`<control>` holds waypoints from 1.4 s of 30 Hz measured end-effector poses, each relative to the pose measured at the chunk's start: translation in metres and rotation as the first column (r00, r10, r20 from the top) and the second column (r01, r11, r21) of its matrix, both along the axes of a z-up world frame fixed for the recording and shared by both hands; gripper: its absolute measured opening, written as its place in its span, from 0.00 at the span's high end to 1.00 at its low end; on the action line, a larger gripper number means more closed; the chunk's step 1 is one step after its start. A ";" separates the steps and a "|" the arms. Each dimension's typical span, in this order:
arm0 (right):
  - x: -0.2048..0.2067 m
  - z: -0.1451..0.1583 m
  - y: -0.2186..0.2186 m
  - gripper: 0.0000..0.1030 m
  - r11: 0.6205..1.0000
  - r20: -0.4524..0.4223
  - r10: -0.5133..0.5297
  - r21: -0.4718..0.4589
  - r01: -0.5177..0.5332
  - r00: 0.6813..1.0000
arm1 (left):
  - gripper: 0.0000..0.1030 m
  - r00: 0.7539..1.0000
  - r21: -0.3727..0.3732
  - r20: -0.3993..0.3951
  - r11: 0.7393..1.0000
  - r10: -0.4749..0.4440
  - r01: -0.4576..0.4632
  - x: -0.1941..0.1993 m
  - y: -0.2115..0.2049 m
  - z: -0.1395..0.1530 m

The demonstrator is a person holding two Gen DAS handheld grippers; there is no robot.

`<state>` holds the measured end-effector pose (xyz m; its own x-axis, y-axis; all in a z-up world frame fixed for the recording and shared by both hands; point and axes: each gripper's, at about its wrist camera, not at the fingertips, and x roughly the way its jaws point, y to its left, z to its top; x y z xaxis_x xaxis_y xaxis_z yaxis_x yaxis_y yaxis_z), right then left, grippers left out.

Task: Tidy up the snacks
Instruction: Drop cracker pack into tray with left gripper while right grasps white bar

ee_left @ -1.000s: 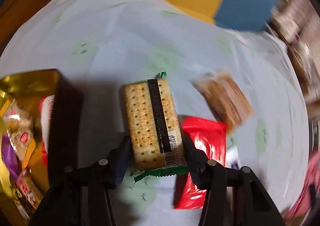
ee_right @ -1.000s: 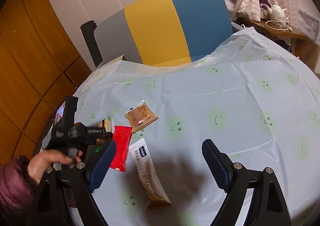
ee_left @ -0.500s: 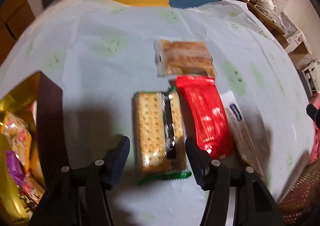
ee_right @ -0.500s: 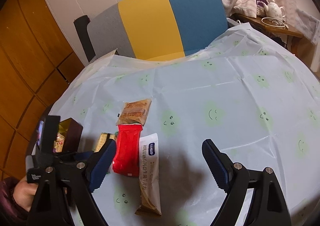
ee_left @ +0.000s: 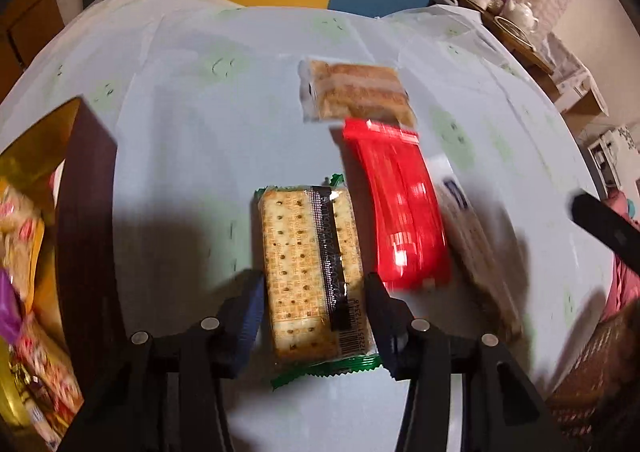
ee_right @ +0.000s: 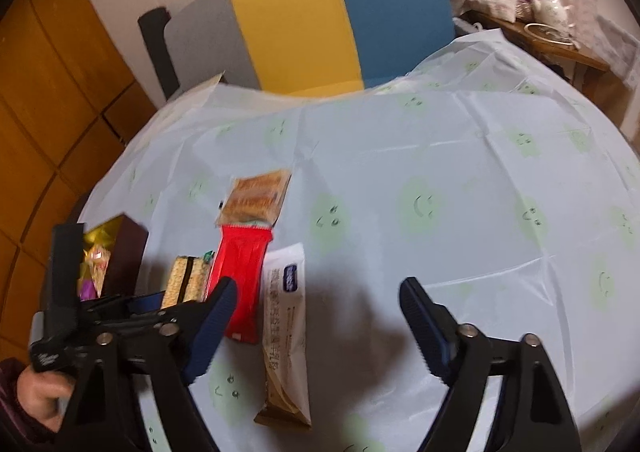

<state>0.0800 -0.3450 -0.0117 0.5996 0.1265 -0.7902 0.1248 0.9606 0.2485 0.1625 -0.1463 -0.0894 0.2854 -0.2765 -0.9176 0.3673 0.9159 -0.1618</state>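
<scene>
Cracker pack (ee_left: 312,272) lies just right of the snack box (ee_left: 86,212); left gripper (ee_left: 314,310) jaws, just closing, straddle it, contact unclear. Right gripper (ee_right: 316,316) hangs released, empty.

Snack box (ee_left: 86,188) cut off at left edge.

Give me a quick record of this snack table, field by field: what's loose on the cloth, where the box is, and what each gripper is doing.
surface: table with pale smiley-print cloth
loose snacks: cracker pack, red pack, white long pack, clear-wrapped pastry
box: gold-lined snack box, left of the cracker pack, already holding snacks
left gripper: jaws just closing, pads against the cracker pack's sides
right gripper: open, jaws just narrowing, nothing gripped, above the white long pack
</scene>
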 end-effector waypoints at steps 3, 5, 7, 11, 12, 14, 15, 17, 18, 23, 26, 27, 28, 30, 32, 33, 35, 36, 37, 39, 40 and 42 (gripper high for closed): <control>0.003 -0.010 0.008 0.36 0.999 -0.050 0.029 -0.028 -0.030 0.998 | 0.51 0.999 0.008 0.033 0.999 -0.036 0.035 -0.023 0.003 0.000; 0.005 -0.017 0.014 0.39 0.998 -0.079 0.057 -0.028 -0.059 0.995 | 0.51 0.997 0.004 0.060 0.999 -0.052 0.052 -0.040 0.004 -0.003; 0.006 -0.025 0.020 0.39 0.996 -0.111 0.091 -0.013 -0.093 0.990 | 0.51 0.995 -0.010 0.086 0.998 -0.055 0.056 -0.053 0.008 -0.004; 0.005 -0.039 0.036 0.39 0.989 -0.155 0.134 -0.035 -0.141 0.979 | 0.51 0.992 -0.025 0.112 0.998 -0.053 0.056 -0.059 0.001 -0.008; 0.005 -0.044 0.039 0.39 0.988 -0.172 0.141 -0.032 -0.149 0.975 | 0.51 0.993 -0.037 0.112 0.998 -0.047 0.051 -0.057 0.002 -0.009; 0.006 -0.052 0.043 0.39 0.986 -0.195 0.156 -0.031 -0.165 0.968 | 0.51 0.993 -0.054 0.114 0.997 -0.041 0.048 -0.058 0.007 -0.011; 0.006 -0.054 0.045 0.39 0.985 -0.203 0.158 -0.042 -0.169 0.967 | 0.51 0.993 -0.057 0.115 0.997 -0.040 0.047 -0.058 0.007 -0.011; 0.007 -0.062 0.050 0.39 0.982 -0.226 0.157 -0.063 -0.175 0.961 | 0.51 0.991 -0.057 0.124 0.997 -0.041 0.048 -0.067 0.015 -0.006; 0.007 -0.065 0.051 0.39 0.981 -0.237 0.155 -0.075 -0.177 0.959 | 0.51 0.991 -0.058 0.128 0.997 -0.041 0.049 -0.069 0.017 -0.005; 0.006 -0.073 0.061 0.61 0.969 -0.243 0.135 -0.170 -0.179 0.961 | 0.51 0.989 -0.078 0.144 0.996 -0.039 0.050 -0.075 0.023 -0.004; -0.002 -0.070 0.065 0.73 0.963 -0.233 0.107 -0.215 -0.159 0.966 | 0.51 0.988 -0.084 0.151 0.995 -0.042 0.055 -0.076 0.025 -0.004; -0.006 -0.070 0.068 0.73 0.962 -0.230 0.098 -0.228 -0.151 0.968 | 0.51 0.987 -0.089 0.155 0.994 -0.043 0.058 -0.076 0.025 -0.005; -0.011 -0.071 0.071 0.73 0.959 -0.225 0.090 -0.244 -0.145 0.970 | 0.52 0.987 -0.094 0.157 0.994 -0.044 0.059 -0.075 0.025 -0.005; -0.024 -0.073 0.078 0.73 0.952 -0.204 0.082 -0.273 -0.137 0.976 | 0.52 0.987 -0.111 0.155 0.992 -0.044 0.062 -0.074 0.027 -0.005; -0.036 -0.074 0.079 0.73 0.953 -0.178 0.063 -0.281 -0.112 0.982 | 0.53 0.990 -0.136 0.139 0.989 -0.038 0.057 -0.071 0.031 -0.004; -0.041 -0.075 0.080 0.73 0.952 -0.167 0.059 -0.287 -0.106 0.984 | 0.53 0.991 -0.148 0.131 0.987 -0.036 0.055 -0.071 0.032 -0.003; -0.048 -0.077 0.083 0.73 0.948 -0.141 0.051 -0.305 -0.092 0.989 | 0.53 0.990 -0.141 0.138 0.988 -0.041 0.061 -0.072 0.032 -0.004; -0.050 -0.078 0.084 0.73 0.946 -0.130 0.046 -0.314 -0.085 0.990 | 0.53 0.989 -0.135 0.143 0.989 -0.044 0.063 -0.073 0.032 -0.004; -0.050 -0.079 0.087 0.73 0.941 -0.124 0.044 -0.328 -0.082 0.991 | 0.53 0.988 -0.122 0.150 0.990 -0.045 0.064 -0.075 0.031 -0.004; -0.050 -0.080 0.091 0.73 0.935 -0.121 0.039 -0.346 -0.079 0.992 | 0.53 0.986 -0.117 0.157 0.990 -0.056 0.074 -0.079 0.028 -0.002; -0.049 -0.080 0.091 0.73 0.935 -0.120 0.039 -0.347 -0.079 0.992 | 0.53 0.984 -0.120 0.164 0.989 -0.067 0.087 -0.082 0.027 0.000; -0.051 -0.081 0.091 0.73 0.936 -0.113 0.039 -0.342 -0.076 0.993 | 0.53 0.981 -0.110 0.177 0.989 -0.080 0.100 -0.088 0.024 0.003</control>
<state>0.0295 -0.2543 -0.0925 0.5128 -0.1335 -0.8481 0.0740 0.9910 -0.1112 0.0748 -0.1226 -0.0862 0.4046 -0.4110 -0.8169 0.4787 0.8563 -0.1938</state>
